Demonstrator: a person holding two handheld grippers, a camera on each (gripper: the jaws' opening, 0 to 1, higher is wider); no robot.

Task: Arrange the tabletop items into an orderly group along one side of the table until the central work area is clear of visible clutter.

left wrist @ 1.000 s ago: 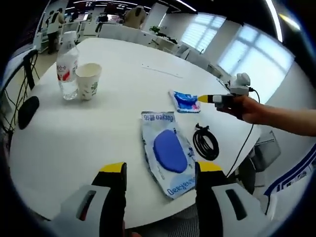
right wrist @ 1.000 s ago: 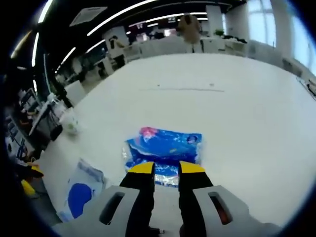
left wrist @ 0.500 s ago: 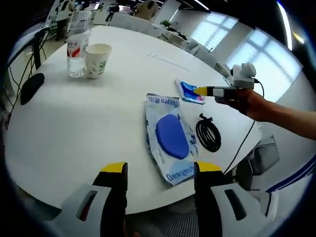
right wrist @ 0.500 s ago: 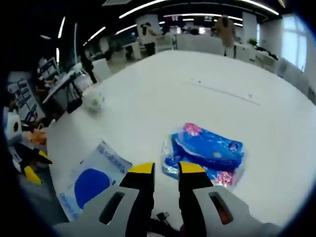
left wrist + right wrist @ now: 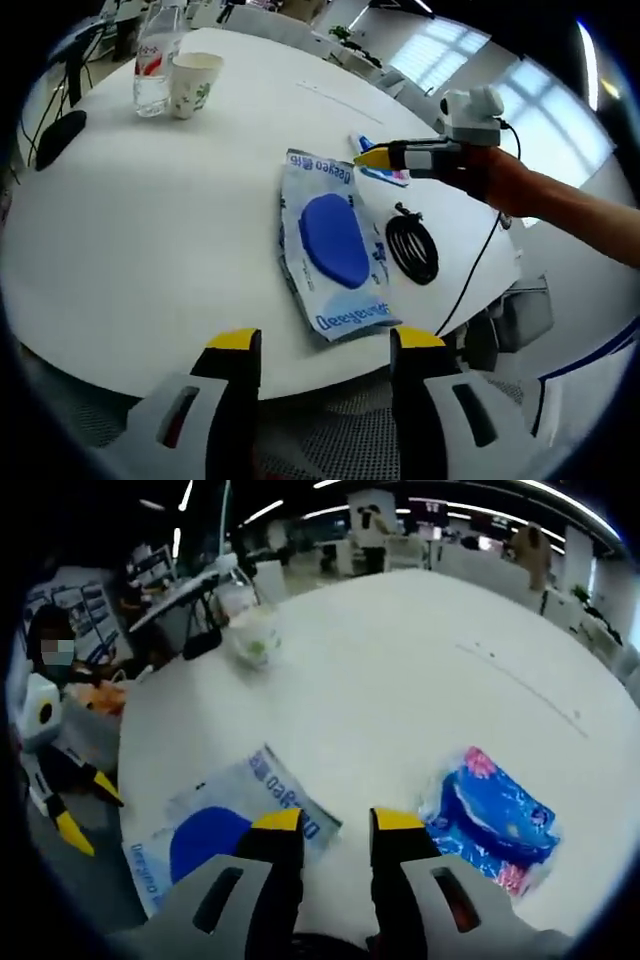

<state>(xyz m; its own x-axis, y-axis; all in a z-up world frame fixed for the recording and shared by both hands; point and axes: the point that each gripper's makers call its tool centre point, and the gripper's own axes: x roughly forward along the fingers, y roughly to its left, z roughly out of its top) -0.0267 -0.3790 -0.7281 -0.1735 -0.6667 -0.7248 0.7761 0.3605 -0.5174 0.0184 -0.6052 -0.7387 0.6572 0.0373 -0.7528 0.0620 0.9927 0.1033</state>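
A round white tabletop (image 5: pixel 150 220) is seen in the left gripper view; a clear plastic pouch with blue lettering and a blue oval pad inside (image 5: pixel 332 245) lies flat near the tabletop's near right edge, one corner reaching toward that edge; a coiled black cable (image 5: pixel 413 250) is seen just beside the pouch, close to the right edge; a blue floral tissue packet (image 5: pixel 378 172) lies beyond the pouch, partly hidden by the right gripper (image 5: pixel 372 157). A clear plastic water bottle with a red label (image 5: pixel 150 65) and a white paper cup with a green print (image 5: pixel 194 82) are set side by side near the far left edge, well apart from the pouch; a black oval object (image 5: pixel 58 138) rests at the left edge. The left gripper (image 5: pixel 324 345) is held over the near edge, its yellow-tipped jaws spread wide with nothing between them. The right gripper, held in a hand (image 5: pixel 505 185), is seen above the tissue packet; its tips appear close together. In the right gripper view, the right gripper (image 5: pixel 338 822) is shown with jaws a narrow gap apart and nothing gripped; the pouch (image 5: pixel 215 825) lies to the left of the jaws and the tissue packet (image 5: pixel 490 820) to the right; the cup (image 5: pixel 252 637) stands near the far edge; the left gripper (image 5: pixel 60 800) is visible at the left.
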